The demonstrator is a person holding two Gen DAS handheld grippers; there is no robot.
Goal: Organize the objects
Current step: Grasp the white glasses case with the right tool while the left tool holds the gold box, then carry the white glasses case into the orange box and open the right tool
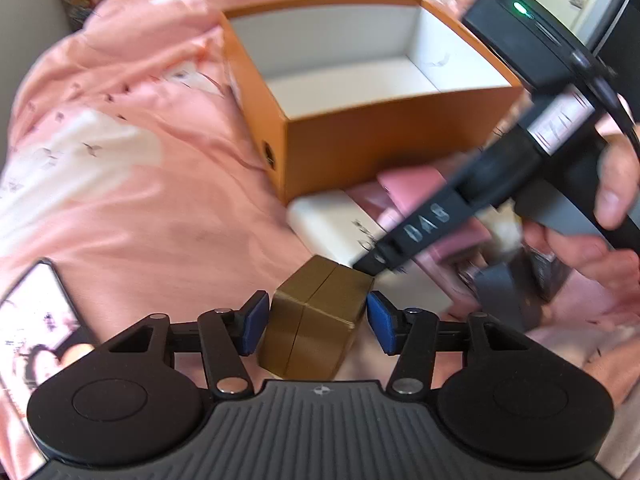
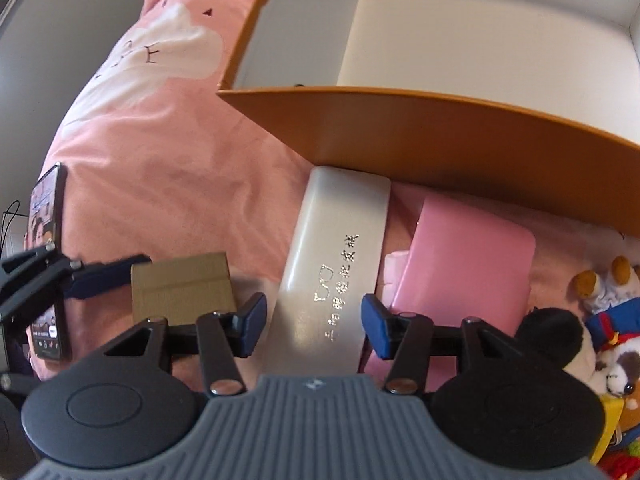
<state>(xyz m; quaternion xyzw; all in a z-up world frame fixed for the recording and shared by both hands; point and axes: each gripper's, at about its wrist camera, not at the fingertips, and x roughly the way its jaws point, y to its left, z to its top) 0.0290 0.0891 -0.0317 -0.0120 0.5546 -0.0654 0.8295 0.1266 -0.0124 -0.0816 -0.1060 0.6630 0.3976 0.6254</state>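
While both of my grippers point steeply down at the pink bedspread, each has a different item framed between its blue pads. My left gripper straddles a small gold-brown box that sits on the bedspread; its pads stand just beside the box's two sides, with a thin gap visible on each side, so I read the jaws as open around it rather than clamped. From the right wrist view the same box shows to the left, with one of the left gripper's blue fingers alongside it.

My right gripper hangs over a long white case with printed characters on its lid. The case runs lengthwise between the pads, and clear space shows on both sides, so these jaws are open too and grip nothing. The far end of the case touches the near wall of the orange box, whose white interior is empty. Just right of the case lies a flat pink case, also close to that wall.

A phone lies at the left edge of the bed, and stuffed toys crowd the right edge. A hand holds the right gripper's handle.
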